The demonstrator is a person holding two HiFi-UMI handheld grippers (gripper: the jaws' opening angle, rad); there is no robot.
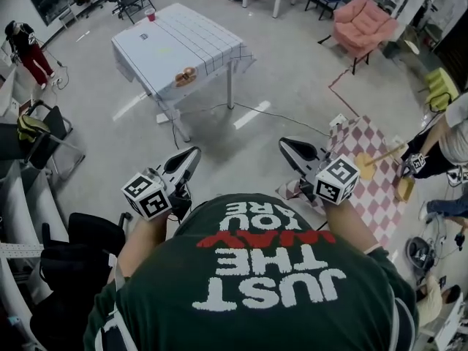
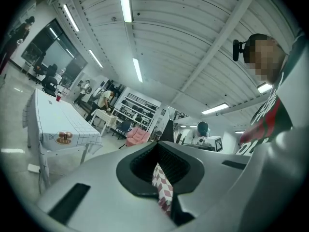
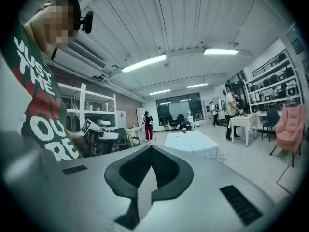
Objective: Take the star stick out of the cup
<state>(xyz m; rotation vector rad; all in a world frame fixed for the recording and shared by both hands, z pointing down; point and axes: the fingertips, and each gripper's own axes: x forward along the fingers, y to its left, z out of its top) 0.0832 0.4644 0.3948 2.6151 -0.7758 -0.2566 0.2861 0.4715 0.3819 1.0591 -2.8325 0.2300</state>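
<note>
Hanging well short of the tabletop (image 1: 168,39), the left tongs (image 1: 194,152) and right tongs (image 1: 284,144) are both closed on nothing. The red cup (image 1: 151,14) stands at its far corner, any star stick too small to see; the removal looks unstarted.

Open floor (image 1: 292,86) ahead, table (image 1: 175,31) beyond, checkered cloth (image 1: 374,185) at right

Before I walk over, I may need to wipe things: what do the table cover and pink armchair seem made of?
Table cover: probably thin cloth, matte white with a dark grid; it drapes and folds at the corners. Pink armchair: seemingly padded fabric upholstery, matte and rounded, on thin dark legs, possibly metal.
</note>
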